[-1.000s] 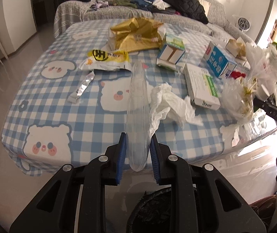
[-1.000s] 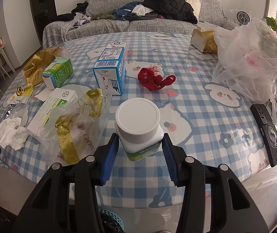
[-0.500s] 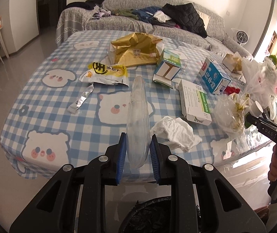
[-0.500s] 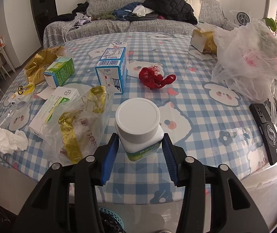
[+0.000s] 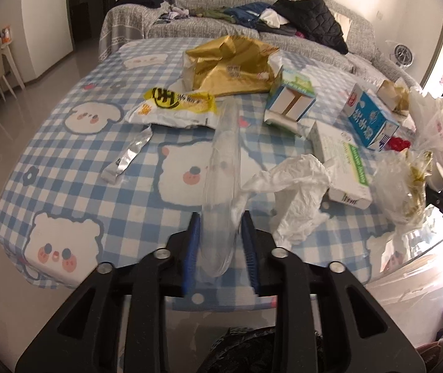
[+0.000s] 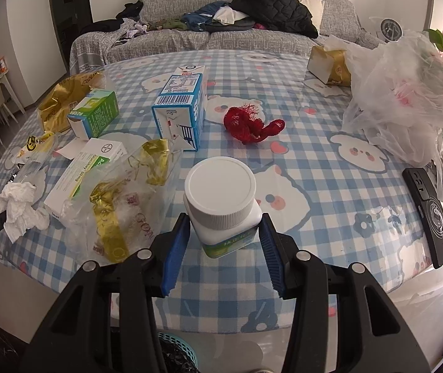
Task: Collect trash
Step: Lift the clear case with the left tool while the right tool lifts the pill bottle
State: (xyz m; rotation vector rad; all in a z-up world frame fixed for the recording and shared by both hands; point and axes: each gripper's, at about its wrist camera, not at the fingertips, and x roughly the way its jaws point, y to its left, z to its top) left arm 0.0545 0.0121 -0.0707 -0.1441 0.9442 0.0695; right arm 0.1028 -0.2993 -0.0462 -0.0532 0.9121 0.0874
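The left gripper [image 5: 219,245] had its jaws opening, and the long clear plastic tray [image 5: 221,183] stood between the blue pads with a gap on either side, its far end reaching out over the blue-and-white checked tablecloth with bear faces [image 5: 75,168]. Its outline looked blurred in the left wrist view. Just to the right of the tray lay a crumpled white tissue [image 5: 296,192], and beyond it a flat white medicine box with a green stripe [image 5: 342,164]. A yellow snack wrapper [image 5: 174,108] and a thin silver foil strip [image 5: 131,152] lay to the left, with a crinkled gold foil bag [image 5: 233,68] farther back near a small green-and-white carton [image 5: 293,99]. Black bin liner [image 5: 246,351] showed beneath the gripper at the bottom edge.

The right gripper [image 6: 223,242] was closed partway on a white plastic bottle with a ribbed white screw cap and a green label [image 6: 221,199], both pads pressing its sides, above the near edge of the table. Left of it sat a clear cellophane bag with gold ribbon [image 6: 118,208]. Behind stood a blue-and-white milk carton [image 6: 181,108], beside a red mesh net [image 6: 249,124]. A black phone [image 6: 429,217] lay at the right edge, below a heap of translucent plastic bags [image 6: 401,93]. A blue basket rim [image 6: 177,348] showed below.
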